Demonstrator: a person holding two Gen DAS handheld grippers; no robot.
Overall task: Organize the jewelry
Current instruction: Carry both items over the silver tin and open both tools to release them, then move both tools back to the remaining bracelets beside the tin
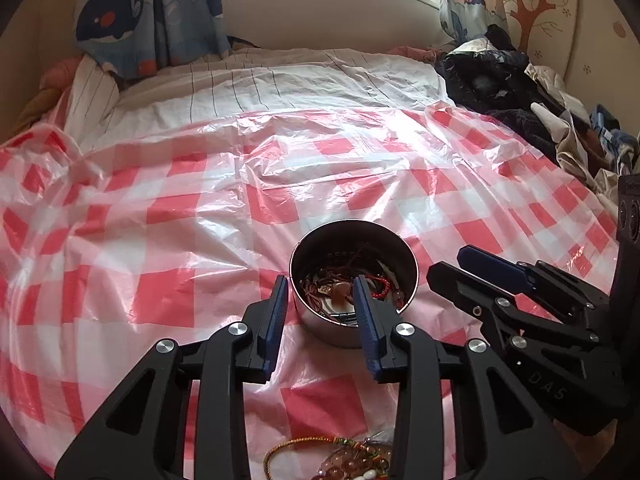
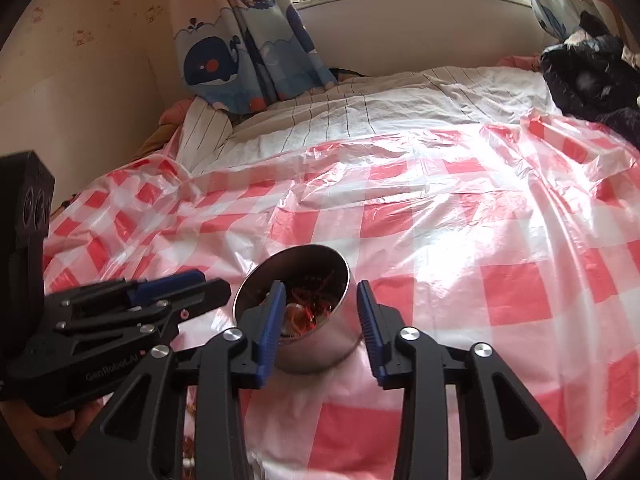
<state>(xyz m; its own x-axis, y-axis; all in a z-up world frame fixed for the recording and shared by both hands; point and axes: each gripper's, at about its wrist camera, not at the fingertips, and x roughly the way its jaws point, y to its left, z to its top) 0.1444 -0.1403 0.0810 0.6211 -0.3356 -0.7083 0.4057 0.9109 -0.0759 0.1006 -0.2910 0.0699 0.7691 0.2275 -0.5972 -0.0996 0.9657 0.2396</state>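
A round metal tin point(image 1: 320, 326) point(image 2: 320, 354) holding a tangle of red cords and beads point(image 1: 340, 290) point(image 2: 308, 312) stands on the red-and-white checked plastic sheet point(image 1: 160, 208). My left gripper point(image 1: 320, 280) is open astride the tin's near left wall, one finger outside and one over the jewelry. My right gripper point(image 2: 320, 285) is open astride the tin's right wall in the same way. Neither gripper's pads press on the wall. Each gripper also shows from the side in the other view, the right gripper point(image 1: 446, 262) and the left gripper point(image 2: 214, 280). An orange cord bracelet point(image 1: 288, 446) and a pink bead bracelet point(image 1: 356, 460) lie loose close to me.
The sheet covers a bed with striped linen point(image 1: 280, 84) behind it. A heap of dark clothes point(image 1: 500, 76) fills the back right corner. Whale-print curtains point(image 1: 120, 16) hang at the back left under a window. A hand point(image 2: 60, 424) grips the left tool.
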